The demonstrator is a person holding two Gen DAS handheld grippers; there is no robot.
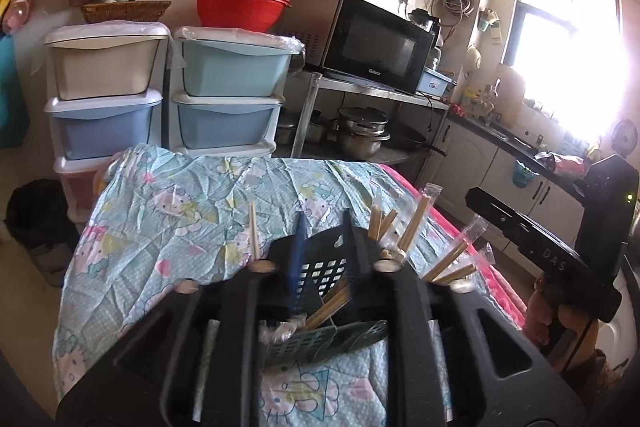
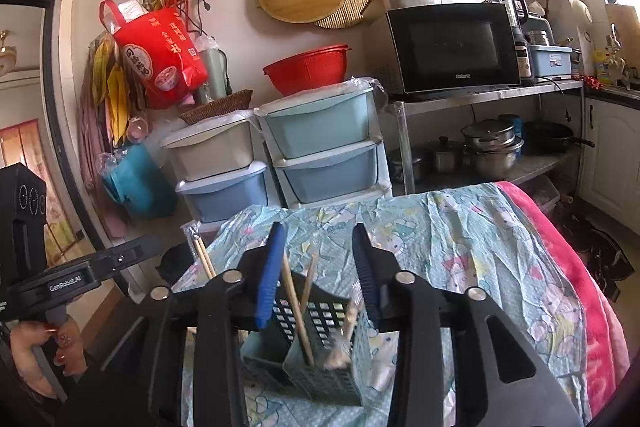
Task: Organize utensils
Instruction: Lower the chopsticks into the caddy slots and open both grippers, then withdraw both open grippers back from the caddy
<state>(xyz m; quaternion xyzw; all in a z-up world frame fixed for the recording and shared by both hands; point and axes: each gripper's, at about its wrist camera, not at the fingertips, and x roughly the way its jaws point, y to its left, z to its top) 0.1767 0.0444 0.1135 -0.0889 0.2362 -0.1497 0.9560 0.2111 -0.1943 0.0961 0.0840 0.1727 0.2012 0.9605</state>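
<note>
A dark perforated utensil holder (image 1: 320, 277) (image 2: 320, 351) stands on the table's pale blue cartoon cloth (image 1: 180, 219) (image 2: 460, 247). Bare wooden chopsticks (image 1: 328, 307) (image 2: 298, 311) lean inside it. Plastic-wrapped chopsticks (image 1: 414, 227) (image 2: 344, 335) stick up from its right side. My left gripper (image 1: 324, 253) is open, its fingers astride the holder's upper wall with a gap on both sides. My right gripper (image 2: 320, 267) is open above the holder; chopsticks rise between its blue pads (image 2: 272, 275) without touching them. A lone chopstick (image 1: 253, 231) stands left of the left fingers.
Stacked plastic drawers (image 1: 224, 95) (image 2: 324, 151) stand beyond the table's far edge. A metal shelf with a microwave (image 1: 376, 47) (image 2: 452, 47) and pots (image 1: 362, 133) stands to their right. A pink blanket (image 2: 600, 307) covers the table's right edge. A hand (image 1: 548, 311) holds the other gripper.
</note>
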